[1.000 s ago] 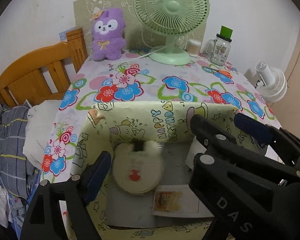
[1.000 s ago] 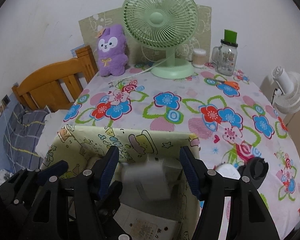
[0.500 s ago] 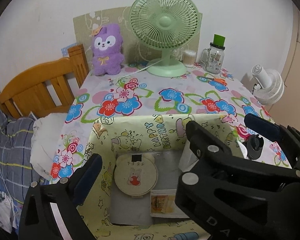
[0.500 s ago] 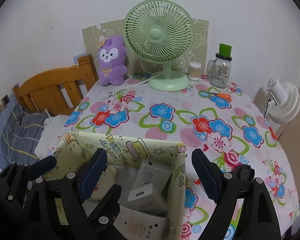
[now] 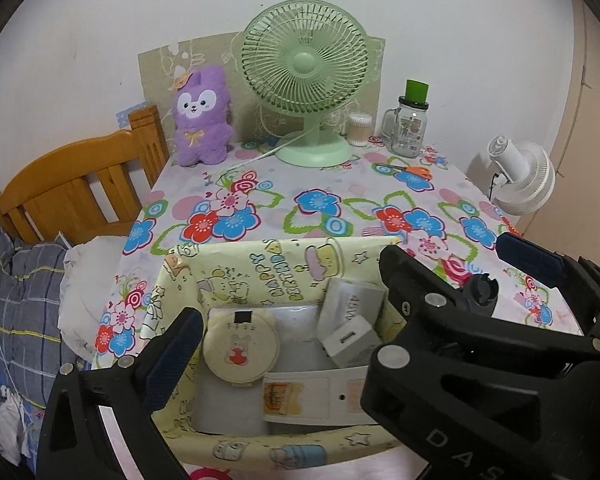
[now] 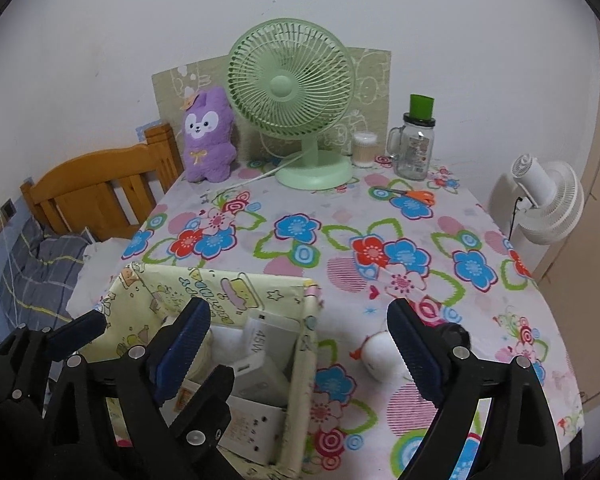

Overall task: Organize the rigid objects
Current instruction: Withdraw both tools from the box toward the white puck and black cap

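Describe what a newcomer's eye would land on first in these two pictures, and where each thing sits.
The green fan at the table's far edge stands out first, with a purple plush toy beside it against the wall. Nearer the camera, a yellow cartoon-print box holds white chargers and a round case, on the bright flowered tablecloth.

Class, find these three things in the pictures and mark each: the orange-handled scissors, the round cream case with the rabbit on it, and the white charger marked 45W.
Scissors (image 6: pixel 419 196): right wrist view, orange handles.
Round cream case (image 5: pixel 239 350): left wrist view, lid centre.
White charger (image 5: pixel 352 305): left wrist view, printed face.
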Available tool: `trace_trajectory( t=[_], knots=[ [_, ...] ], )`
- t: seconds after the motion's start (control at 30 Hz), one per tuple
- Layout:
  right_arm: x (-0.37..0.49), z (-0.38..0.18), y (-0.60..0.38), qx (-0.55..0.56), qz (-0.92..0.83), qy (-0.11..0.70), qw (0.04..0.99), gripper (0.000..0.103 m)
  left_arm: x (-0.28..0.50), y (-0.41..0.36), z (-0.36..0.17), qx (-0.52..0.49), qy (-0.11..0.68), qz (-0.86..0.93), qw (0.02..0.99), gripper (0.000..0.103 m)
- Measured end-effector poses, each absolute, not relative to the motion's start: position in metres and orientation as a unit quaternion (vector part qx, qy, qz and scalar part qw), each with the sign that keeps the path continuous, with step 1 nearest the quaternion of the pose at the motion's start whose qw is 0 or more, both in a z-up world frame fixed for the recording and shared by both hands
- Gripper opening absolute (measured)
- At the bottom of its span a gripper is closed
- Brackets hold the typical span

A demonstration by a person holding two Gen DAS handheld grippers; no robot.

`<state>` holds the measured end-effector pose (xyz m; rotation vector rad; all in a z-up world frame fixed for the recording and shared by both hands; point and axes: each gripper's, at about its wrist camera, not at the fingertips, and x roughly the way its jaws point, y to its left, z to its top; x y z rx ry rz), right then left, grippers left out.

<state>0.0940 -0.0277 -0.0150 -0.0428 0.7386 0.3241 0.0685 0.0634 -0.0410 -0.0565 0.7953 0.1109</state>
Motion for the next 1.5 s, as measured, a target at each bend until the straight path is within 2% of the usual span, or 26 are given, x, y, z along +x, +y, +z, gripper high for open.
trace_trajectory(
  t=[0.6, 1.5],
  knots=[
    [0.083, 0.003, -0.075, -0.021, 0.146, 0.348, 0.926, 0.094, 0.060, 0.019, -0.024, -0.013, 0.367, 0.046, 0.929, 0.103],
    [0.069, 0.006, -0.140, -0.029, 0.109, 0.334, 0.936, 0.097, 0.057, -0.043, -0.025, -0.007, 0.361, 0.004, 0.932, 0.103]
  ],
)
